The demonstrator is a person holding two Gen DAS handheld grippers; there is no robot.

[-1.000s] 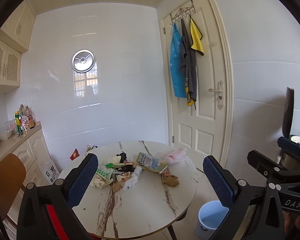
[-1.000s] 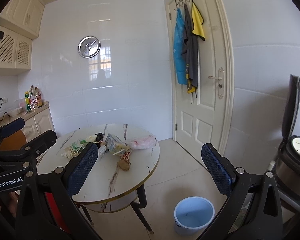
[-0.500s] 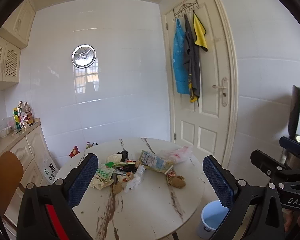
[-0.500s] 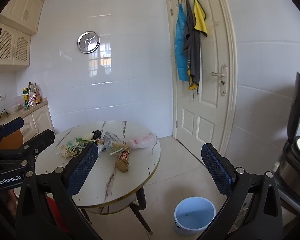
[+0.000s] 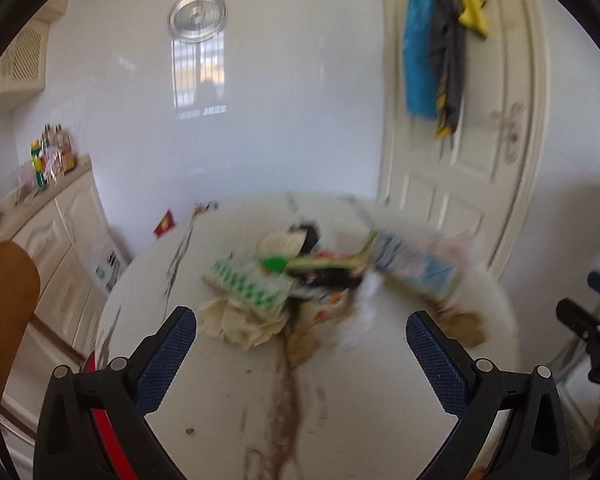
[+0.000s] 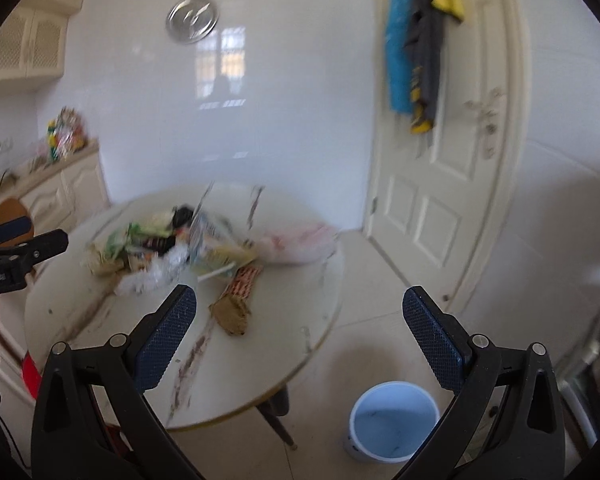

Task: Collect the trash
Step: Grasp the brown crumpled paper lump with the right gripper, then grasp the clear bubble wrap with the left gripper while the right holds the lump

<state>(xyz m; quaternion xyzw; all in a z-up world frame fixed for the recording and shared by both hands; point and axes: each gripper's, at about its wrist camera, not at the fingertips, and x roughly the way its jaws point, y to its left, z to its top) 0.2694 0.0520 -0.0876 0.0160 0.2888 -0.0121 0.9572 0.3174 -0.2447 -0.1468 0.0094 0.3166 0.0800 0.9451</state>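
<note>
Since half a second ago both cameras are sitting closer to the round marble surface (image 5: 228, 408) and tipped further down, and both views are smearing with motion. In the left wrist view, the left gripper (image 5: 301, 326) is hanging above the near part of the surface with its blue-padded fingers (image 5: 165, 354) spread wide and nothing between them. The trash pile (image 5: 300, 280) is lying beyond the fingertips toward the middle of the surface: a green-and-white packet (image 5: 248, 286) resting on crumpled pale paper (image 5: 240, 326), dark wrappers behind it, a light blue carton (image 5: 416, 266) to the right and a pink plastic bag (image 5: 456, 242) past that; finer detail is too blurred to tell. A brown chair back (image 5: 4, 304) is showing at the left edge, and the right gripper's black frame is poking in at the right edge. In the right wrist view, the right gripper (image 6: 299, 320) is also holding its fingers (image 6: 432, 340) wide apart and empty, above the near right edge of the surface (image 6: 260, 360). The same pile (image 6: 172, 246) is lying on the far left half, with a brown paper piece (image 6: 232, 314) just beside the left fingertip and the pink bag (image 6: 296, 244) farther back. A light blue bucket (image 6: 394, 420) is standing on the floor below the surface's rim, between the fingers. The left gripper (image 6: 24, 248) is showing at the left edge.
</note>
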